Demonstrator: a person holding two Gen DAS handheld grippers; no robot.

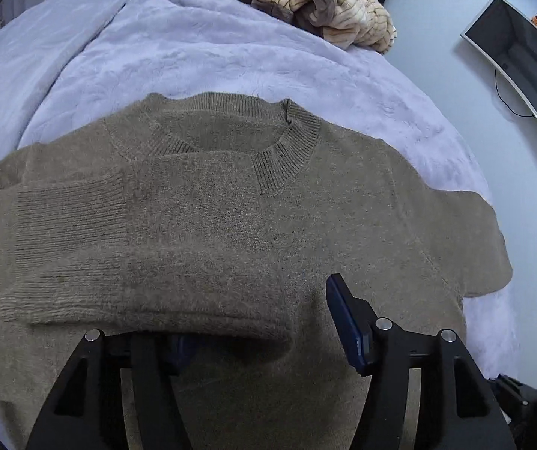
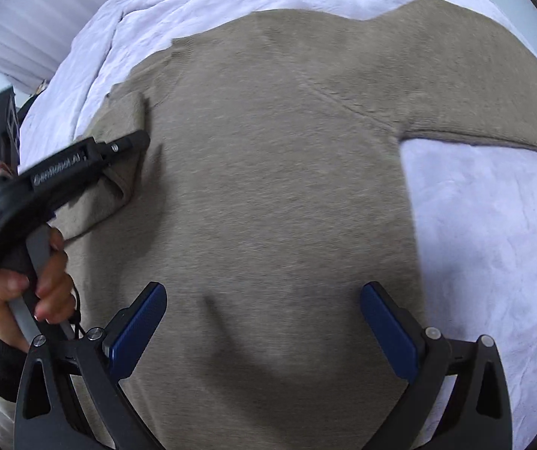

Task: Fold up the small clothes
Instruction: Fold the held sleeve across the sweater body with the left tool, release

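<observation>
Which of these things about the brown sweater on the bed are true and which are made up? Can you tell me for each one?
1. The sweater lies on a pale lilac blanket. True.
2. One sleeve is folded across the sweater's front. True.
3. The right gripper is squeezing the sweater. False: its jaws stand wide open above the cloth.
4. The sweater is bright red. False: it is a brownish olive colour.
5. A striped beige and brown fluffy bundle sits at the far end of the bed. True.
6. The left gripper is shut tight. False: its fingers are apart, with the folded sleeve's edge lying over one of them.
</observation>
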